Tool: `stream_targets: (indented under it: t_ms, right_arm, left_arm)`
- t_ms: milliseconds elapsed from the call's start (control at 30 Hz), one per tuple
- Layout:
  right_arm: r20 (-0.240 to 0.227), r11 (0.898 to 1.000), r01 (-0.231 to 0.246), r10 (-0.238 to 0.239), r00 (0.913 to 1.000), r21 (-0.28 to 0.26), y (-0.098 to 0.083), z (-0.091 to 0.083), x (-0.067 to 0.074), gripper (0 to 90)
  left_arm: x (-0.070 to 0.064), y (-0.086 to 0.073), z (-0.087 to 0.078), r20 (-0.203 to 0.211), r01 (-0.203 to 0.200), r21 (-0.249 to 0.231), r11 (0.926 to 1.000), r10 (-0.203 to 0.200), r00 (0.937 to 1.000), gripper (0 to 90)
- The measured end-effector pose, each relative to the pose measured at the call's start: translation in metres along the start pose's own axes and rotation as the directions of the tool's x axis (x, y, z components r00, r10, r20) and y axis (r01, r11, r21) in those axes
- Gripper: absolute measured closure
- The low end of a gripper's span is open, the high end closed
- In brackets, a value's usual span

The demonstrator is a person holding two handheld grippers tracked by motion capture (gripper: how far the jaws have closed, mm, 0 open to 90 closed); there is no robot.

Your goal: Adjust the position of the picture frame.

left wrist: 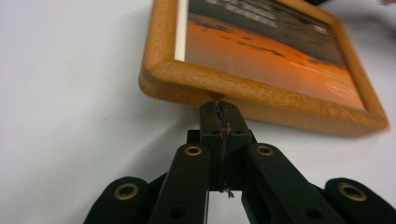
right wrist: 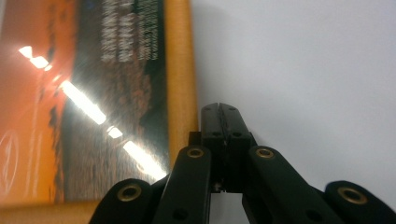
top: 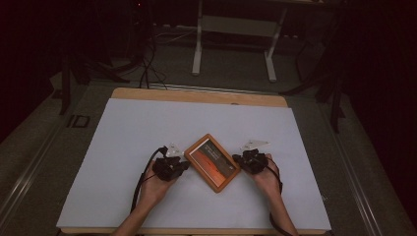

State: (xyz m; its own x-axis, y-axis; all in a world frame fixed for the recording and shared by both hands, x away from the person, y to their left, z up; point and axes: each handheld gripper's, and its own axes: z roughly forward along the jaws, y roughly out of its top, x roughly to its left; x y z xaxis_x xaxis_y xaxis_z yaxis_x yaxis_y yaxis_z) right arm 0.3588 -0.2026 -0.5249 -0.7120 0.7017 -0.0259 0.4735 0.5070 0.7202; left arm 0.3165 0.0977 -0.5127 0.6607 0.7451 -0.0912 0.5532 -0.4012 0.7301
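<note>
White and smooth, the surface [top: 123, 147] holds a flat wooden picture frame [top: 212, 162] near its middle, turned like a diamond. Its rim is light brown wood with round corners, and the shiny picture inside is orange and dark. On one side, the left claw [top: 186, 165] is clenched with its black tips against the rim. On the other, the clenched right claw [top: 236, 159] sits just beside the rim.

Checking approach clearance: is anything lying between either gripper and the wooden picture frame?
Nothing visible. The left gripper, shut, has its tips at the picture frame edge; the right gripper, also shut, sits beside the opposite frame side, with bare white table cover around.
</note>
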Motion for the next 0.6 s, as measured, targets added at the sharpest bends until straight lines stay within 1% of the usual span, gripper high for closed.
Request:
stream_targets:
  t_ms: [67,133,167,200,233,300,367,433,467,500,600]
  right_arm:
    - [0.003,1.000,0.009,-0.009,1.0000,0.003,-0.002,-0.002,0.006,89.9]
    - [-0.007,1.000,0.017,-0.017,0.9998,0.005,-0.004,-0.003,0.012,89.9]
    - [-0.010,1.000,0.027,-0.027,0.9996,0.009,-0.004,-0.004,0.016,89.9]
    - [-0.010,1.000,0.027,-0.027,0.9996,0.009,-0.004,-0.004,0.016,89.9]
    - [-0.013,0.999,0.031,-0.031,0.9994,0.011,-0.004,-0.004,0.019,89.8]
    - [-0.021,0.998,0.064,-0.064,0.9977,0.028,-0.004,-0.003,0.029,89.8]
    - [-0.027,0.995,0.090,-0.089,0.9957,0.041,-0.003,-0.002,0.037,89.8]
    - [-0.037,0.992,0.115,-0.113,0.9929,0.055,-0.002,0.000,0.045,89.8]
    - [-0.040,0.989,0.135,-0.132,0.9904,0.057,-0.002,0.001,0.048,89.8]
    - [-0.047,0.988,0.140,-0.137,0.9894,0.065,-0.001,0.001,0.052,89.8]
    - [-0.062,0.986,0.154,-0.150,0.9868,0.070,-0.001,0.000,0.058,89.8]
  left_arm:
    - [0.005,0.001,0.001,-0.013,0.011,-0.004,0.9999,-0.011,0.9999,89.8]
    - [0.010,0.002,0.002,-0.027,0.026,-0.010,0.9996,-0.026,0.9993,89.8]
    - [0.012,0.002,0.002,-0.034,0.026,-0.009,0.9996,-0.027,0.9991,89.8]
    - [0.012,0.002,0.002,-0.034,0.026,-0.009,0.9996,-0.027,0.9991,89.8]
    - [0.016,0.003,0.002,-0.043,0.034,-0.011,0.9994,-0.035,0.9985,89.8]
    - [0.022,0.003,0.003,-0.048,0.049,-0.015,0.9987,-0.050,0.9976,89.8]
    - [0.027,0.004,0.004,-0.055,0.057,-0.016,0.9982,-0.058,0.9968,89.8]
    - [0.031,0.004,0.005,-0.063,0.065,-0.020,0.9977,-0.066,0.9958,89.8]
    - [0.034,0.005,0.005,-0.066,0.066,-0.022,0.9976,-0.067,0.9955,89.9]
    - [0.034,0.005,0.005,-0.068,0.067,-0.023,0.9975,-0.068,0.9953,89.8]
    - [0.038,0.006,0.006,-0.069,0.068,-0.028,0.9973,-0.070,0.9952,89.9]
